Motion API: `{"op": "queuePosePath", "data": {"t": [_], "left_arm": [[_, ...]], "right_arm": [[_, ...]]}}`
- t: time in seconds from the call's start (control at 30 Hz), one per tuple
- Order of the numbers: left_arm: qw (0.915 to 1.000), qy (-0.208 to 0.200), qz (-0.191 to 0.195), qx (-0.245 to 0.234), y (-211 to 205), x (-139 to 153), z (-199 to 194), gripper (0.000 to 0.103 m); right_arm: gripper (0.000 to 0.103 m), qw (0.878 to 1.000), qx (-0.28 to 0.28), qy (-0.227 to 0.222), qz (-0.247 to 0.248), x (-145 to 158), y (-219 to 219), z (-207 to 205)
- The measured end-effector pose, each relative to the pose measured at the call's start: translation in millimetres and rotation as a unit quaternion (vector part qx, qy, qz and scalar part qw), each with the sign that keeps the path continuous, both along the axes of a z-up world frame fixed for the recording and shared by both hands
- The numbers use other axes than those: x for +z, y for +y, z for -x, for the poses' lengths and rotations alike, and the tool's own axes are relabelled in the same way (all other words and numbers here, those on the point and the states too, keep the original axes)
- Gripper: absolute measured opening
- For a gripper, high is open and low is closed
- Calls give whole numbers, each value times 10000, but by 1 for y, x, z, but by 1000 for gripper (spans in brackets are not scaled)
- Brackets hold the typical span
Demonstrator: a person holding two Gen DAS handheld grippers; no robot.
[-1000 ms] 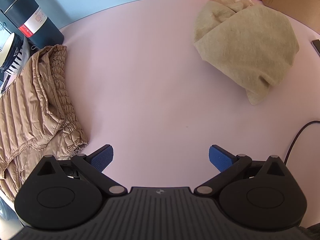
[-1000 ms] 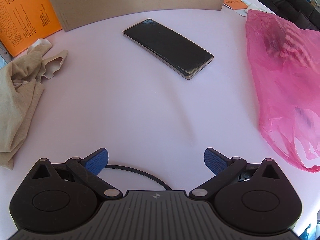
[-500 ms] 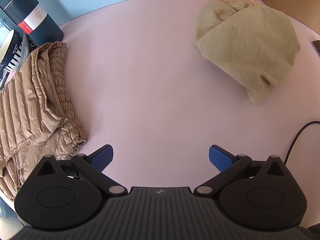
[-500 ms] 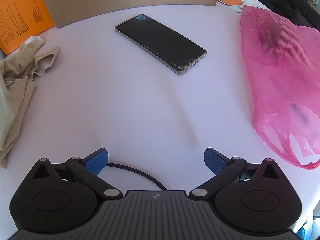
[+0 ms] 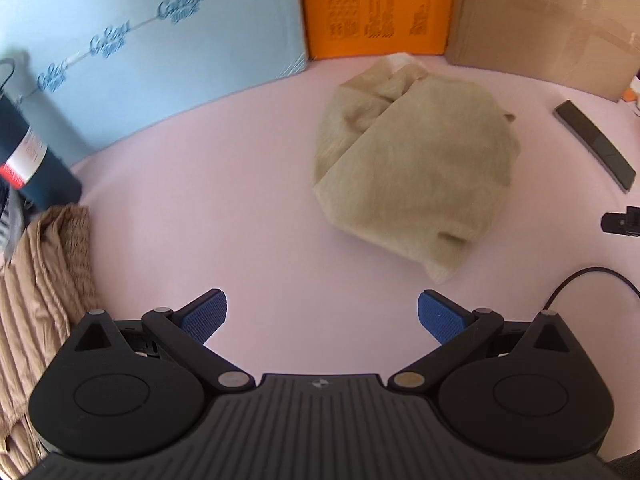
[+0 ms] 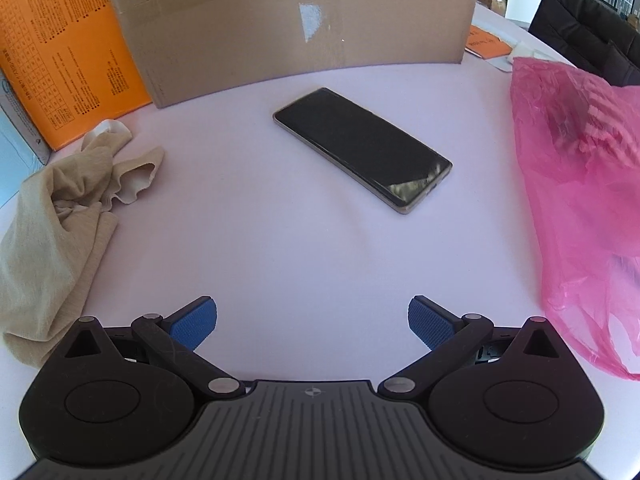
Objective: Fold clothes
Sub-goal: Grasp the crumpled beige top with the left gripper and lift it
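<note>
A crumpled beige garment (image 5: 416, 168) lies in a heap on the pale pink table, ahead and slightly right of my left gripper (image 5: 322, 316), which is open and holds nothing. The same beige garment (image 6: 60, 224) shows at the left edge of the right wrist view, with a strap loop toward the boxes. My right gripper (image 6: 312, 322) is open over bare table, with the garment off to its left. A pleated tan garment (image 5: 40, 296) lies at the left edge of the left wrist view, beside the left finger.
A black phone (image 6: 362, 150) lies ahead of the right gripper. A pink plastic bag (image 6: 580, 200) fills the right side. A cardboard box (image 6: 288, 20), orange box (image 5: 376, 4) and blue box (image 5: 152, 56) line the back. A black cable (image 5: 588, 276) and dark cylinder (image 5: 28, 160) sit nearby.
Both grippers have tilted up and pulled back: the boxes at the back now show, and the beige garment sits lower and nearer the centre in the left wrist view. Both stay open.
</note>
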State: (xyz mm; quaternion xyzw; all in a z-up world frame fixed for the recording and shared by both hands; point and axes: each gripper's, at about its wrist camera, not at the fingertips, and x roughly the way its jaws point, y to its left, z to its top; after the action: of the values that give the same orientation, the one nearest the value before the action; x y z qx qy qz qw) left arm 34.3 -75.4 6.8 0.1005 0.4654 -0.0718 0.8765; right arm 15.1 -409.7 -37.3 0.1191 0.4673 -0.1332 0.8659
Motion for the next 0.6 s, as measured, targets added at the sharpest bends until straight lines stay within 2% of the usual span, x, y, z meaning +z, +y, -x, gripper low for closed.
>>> {"op": "queuePosePath", "data": {"t": [0.1,0.2,0.3,0.33,0.47,0.5,0.53,0.57,0.6], "left_arm": [[9947,-715,-366,-641,-39,4,-13,103],[9793,-1161,-959,-1350,-85,-9,-33,103],[9679,-1207,-1326,-1763,-116,-28,-50,103],[9664,-1204,-1387,-1796,-124,-34,-56,103],[9682,-1064,-1567,-1633,-130,-52,-75,103],[9711,-1067,-1461,-1559,-125,-52,-77,101],[9746,-1091,-1272,-1483,-118,-50,-77,82],[9795,-1070,-1010,-1378,-109,-46,-78,53],[9839,-1022,-795,-1232,-100,-43,-80,41]], "right_arm": [[103,9995,162,-223,157,2,3,-5],[103,9973,276,-638,223,7,-1,-7],[103,9935,281,-1090,161,14,-9,-5],[103,9924,307,-1191,90,14,-12,-5],[103,9879,461,-1477,-65,12,-21,-8],[103,9872,519,-1505,-90,11,-21,-10],[103,9865,601,-1521,-129,9,-21,-14],[103,9858,695,-1521,-170,7,-20,-18],[103,9853,778,-1510,-197,5,-19,-22]]}}
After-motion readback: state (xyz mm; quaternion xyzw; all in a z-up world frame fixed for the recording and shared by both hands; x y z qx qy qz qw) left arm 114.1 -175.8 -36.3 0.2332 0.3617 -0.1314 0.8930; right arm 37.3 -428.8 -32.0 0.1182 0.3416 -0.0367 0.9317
